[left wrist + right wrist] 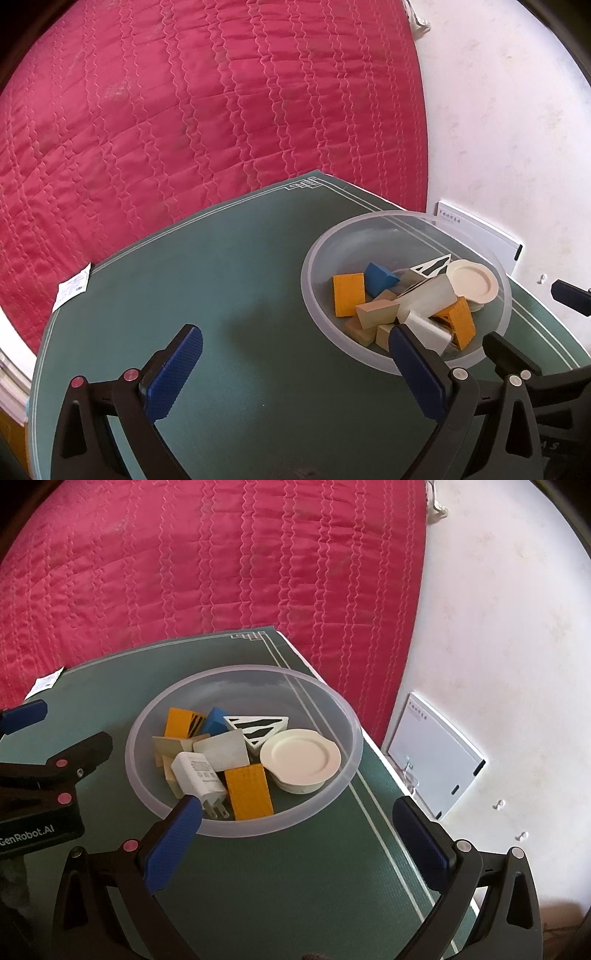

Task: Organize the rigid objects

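A clear plastic bowl (334, 701) stands on a green mat (295, 878) and holds several rigid objects: yellow blocks (249, 792), a blue block (216, 720), a white charger (197, 773), a white lid (300, 757), a black-and-white triangle (258, 727) and tan blocks. The bowl also shows at the right of the left wrist view (317, 254). My left gripper (295, 365) is open and empty over the mat, left of the bowl. My right gripper (297, 823) is open and empty, just in front of the bowl.
The mat (229, 266) lies on a small table beside a bed with a red quilt (207, 96). A paper slip (72, 286) lies at the mat's left corner. A white flat box (432, 753) sits on the pale floor (498, 627) to the right.
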Tool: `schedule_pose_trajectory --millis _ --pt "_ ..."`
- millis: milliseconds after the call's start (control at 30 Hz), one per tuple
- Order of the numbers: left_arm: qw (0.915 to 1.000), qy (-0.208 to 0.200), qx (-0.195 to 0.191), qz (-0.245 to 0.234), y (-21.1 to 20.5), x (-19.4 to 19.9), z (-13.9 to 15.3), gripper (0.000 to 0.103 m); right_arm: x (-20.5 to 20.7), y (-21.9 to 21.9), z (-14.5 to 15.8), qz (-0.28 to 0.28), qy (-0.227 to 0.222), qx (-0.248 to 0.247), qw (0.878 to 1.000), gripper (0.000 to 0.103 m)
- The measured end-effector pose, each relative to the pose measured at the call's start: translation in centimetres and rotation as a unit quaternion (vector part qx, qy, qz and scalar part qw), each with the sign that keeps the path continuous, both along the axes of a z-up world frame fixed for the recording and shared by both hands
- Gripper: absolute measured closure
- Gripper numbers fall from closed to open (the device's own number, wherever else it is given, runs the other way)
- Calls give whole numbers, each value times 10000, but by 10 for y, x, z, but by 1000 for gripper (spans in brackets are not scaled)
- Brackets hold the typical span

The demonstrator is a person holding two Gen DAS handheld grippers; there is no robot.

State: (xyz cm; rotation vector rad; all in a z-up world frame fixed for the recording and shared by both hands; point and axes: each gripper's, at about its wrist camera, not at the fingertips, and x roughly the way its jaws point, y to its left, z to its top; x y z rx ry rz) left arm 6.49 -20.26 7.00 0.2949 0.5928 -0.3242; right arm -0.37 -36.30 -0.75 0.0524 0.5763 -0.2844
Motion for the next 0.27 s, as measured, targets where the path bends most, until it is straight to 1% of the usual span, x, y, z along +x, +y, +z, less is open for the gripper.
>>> schedule_pose_trajectory --millis 267 --pt "10000 4 30 13 0 1 -1 1 0 -3 -2 -11 40 64 10000 0"
